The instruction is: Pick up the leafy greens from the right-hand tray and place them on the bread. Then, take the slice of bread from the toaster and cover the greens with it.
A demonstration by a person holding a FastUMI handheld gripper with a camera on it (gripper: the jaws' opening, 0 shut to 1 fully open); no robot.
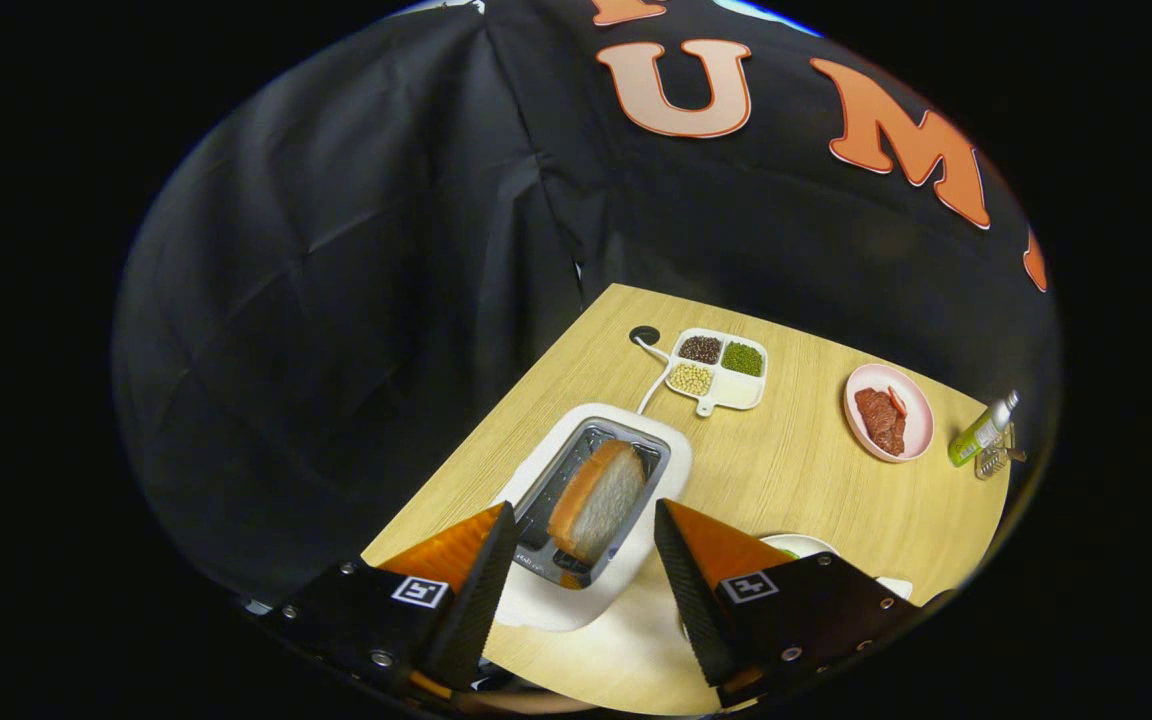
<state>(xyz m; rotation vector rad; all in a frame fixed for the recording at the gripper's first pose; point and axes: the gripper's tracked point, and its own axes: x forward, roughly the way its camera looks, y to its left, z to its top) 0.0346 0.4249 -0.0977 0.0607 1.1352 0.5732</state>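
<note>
Gripper view: your gripper [584, 535] hangs with its jaws apart over the toaster [596, 480] so they straddle the bread slice [598, 500] standing in its slot between the fingertips, while the divided dish [719, 370] sits at one o'clock beyond it.

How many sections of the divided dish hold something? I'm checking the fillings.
3 of 4 in the divided dish, beyond the toaster and open gripper: dark beans, green beans, pale beans. The fourth looks empty.
</note>
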